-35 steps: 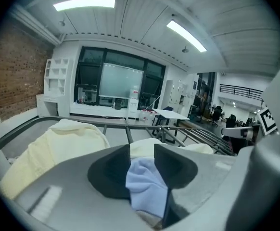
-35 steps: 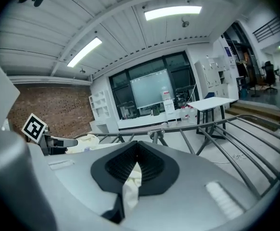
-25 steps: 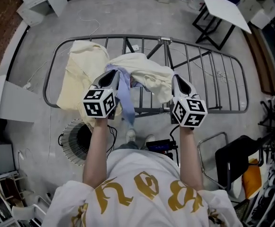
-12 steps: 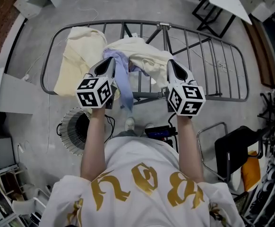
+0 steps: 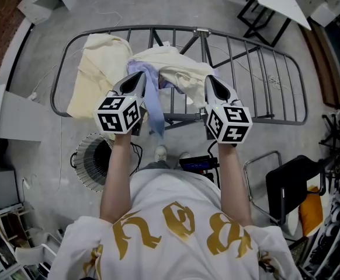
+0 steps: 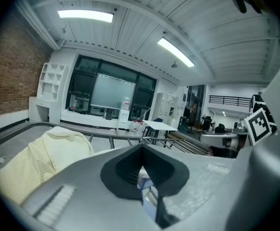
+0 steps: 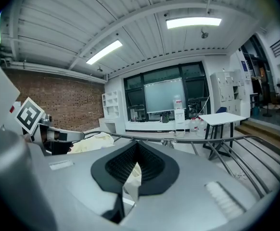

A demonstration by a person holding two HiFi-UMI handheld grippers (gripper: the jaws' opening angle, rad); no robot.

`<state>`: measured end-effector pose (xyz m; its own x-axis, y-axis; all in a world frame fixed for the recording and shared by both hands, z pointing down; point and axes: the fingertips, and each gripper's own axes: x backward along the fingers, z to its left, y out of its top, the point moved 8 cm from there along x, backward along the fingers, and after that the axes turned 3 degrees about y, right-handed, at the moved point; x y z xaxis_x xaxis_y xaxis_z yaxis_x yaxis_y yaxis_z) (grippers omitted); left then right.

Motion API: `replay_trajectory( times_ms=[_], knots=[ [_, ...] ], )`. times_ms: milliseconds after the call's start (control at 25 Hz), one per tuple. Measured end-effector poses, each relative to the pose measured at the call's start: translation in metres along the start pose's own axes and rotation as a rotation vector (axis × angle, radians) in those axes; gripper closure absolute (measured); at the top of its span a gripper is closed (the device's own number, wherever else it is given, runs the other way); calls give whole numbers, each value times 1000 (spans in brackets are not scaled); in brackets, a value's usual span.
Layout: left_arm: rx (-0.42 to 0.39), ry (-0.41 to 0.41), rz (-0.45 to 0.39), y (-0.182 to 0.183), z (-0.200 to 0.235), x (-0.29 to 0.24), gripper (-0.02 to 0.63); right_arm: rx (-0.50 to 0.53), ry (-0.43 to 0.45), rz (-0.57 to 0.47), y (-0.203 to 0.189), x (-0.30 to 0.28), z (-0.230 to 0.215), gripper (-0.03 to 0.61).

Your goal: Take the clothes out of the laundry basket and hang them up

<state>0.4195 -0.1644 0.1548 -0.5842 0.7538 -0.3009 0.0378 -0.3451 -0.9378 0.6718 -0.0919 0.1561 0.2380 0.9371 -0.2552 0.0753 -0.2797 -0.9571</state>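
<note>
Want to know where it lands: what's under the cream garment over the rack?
Grey drying rack bars show beside the cream garment; those directly beneath it are covered. A lavender cloth hangs out from under it.

Gold gothic lettering (image 5: 179, 229) on white shirt (image 5: 176, 264) — upside-down, seemingly illegible

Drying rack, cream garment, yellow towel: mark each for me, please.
drying rack (image 5: 269, 119), head view, front rail at right.
cream garment (image 5: 170, 60), head view, top fold.
yellow towel (image 5: 97, 74), head view, its middle.
</note>
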Motion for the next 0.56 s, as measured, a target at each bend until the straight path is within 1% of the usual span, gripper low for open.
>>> replay_trajectory(
  times_ms=[320,560],
  knots=[
    [8,-15,4,-2,-3,-1,614,5,4,3,0,2,1,554],
    [-8,-25,-3,1,-7,0,614,14,7,3,0,1,0,554]
  ],
)
